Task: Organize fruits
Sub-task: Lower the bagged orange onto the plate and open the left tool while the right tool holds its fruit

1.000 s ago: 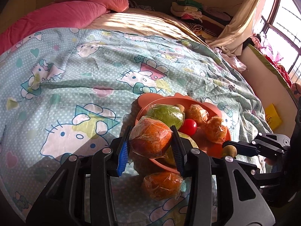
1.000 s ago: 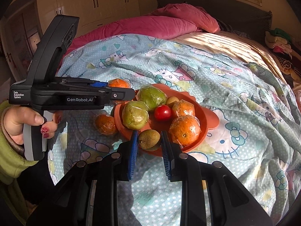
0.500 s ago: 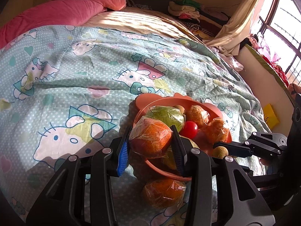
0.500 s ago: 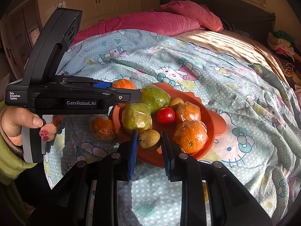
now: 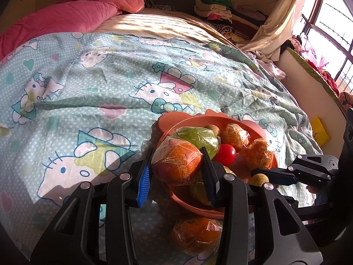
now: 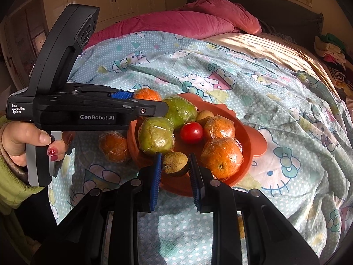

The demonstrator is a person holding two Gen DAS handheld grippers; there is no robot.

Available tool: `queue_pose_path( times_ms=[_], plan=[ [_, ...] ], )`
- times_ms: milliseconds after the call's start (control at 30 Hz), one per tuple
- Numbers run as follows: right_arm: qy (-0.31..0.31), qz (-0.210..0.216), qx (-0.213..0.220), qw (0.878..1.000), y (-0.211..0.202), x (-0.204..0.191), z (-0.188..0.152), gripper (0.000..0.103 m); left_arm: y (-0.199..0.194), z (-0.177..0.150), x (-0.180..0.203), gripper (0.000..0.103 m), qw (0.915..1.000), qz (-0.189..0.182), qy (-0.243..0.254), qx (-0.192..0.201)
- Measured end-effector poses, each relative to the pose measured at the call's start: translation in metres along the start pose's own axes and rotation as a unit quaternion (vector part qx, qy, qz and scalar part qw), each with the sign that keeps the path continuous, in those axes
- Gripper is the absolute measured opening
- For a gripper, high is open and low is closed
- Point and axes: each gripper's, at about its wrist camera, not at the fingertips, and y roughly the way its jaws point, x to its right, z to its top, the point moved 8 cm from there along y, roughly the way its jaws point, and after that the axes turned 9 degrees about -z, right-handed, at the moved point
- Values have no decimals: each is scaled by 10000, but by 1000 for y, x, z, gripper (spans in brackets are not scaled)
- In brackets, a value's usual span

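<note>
An orange plate (image 6: 247,141) on the bed holds two wrapped green fruits (image 6: 155,138), wrapped oranges (image 6: 221,158), a red tomato (image 6: 191,132) and a small brown fruit. My left gripper (image 5: 176,165) is shut on a wrapped orange (image 5: 176,163), held over the plate's (image 5: 187,119) left edge. My right gripper (image 6: 174,165) is shut on a brown kiwi (image 6: 174,163) at the plate's near rim. Another wrapped orange (image 6: 113,146) lies on the blanket left of the plate; it also shows in the left wrist view (image 5: 196,236).
A Hello Kitty blanket (image 5: 88,101) covers the bed. A pink quilt (image 6: 172,19) lies at the head. Folded clothes (image 5: 216,8) sit at the far corner. A window (image 5: 326,22) and a yellow card (image 5: 320,130) are on the right.
Both grippers have moved forward over the plate with their fruit still held. The fruits on the plate have not moved.
</note>
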Motion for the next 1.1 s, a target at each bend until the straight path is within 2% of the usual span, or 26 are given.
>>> queue_pose_path(
  times_ms=[533, 733, 1100],
  plan=[
    [30, -54, 9, 10000, -1, 0, -1, 24, 0, 0, 2, 32, 10000, 34, 72, 36],
    [44, -36, 61, 10000, -6, -1, -1, 32, 0, 1, 1, 32, 10000, 17, 48, 43],
    [45, -48, 171, 9998, -17, -2, -1, 40, -5, 1, -3, 52, 9999, -3, -54, 91]
  ],
)
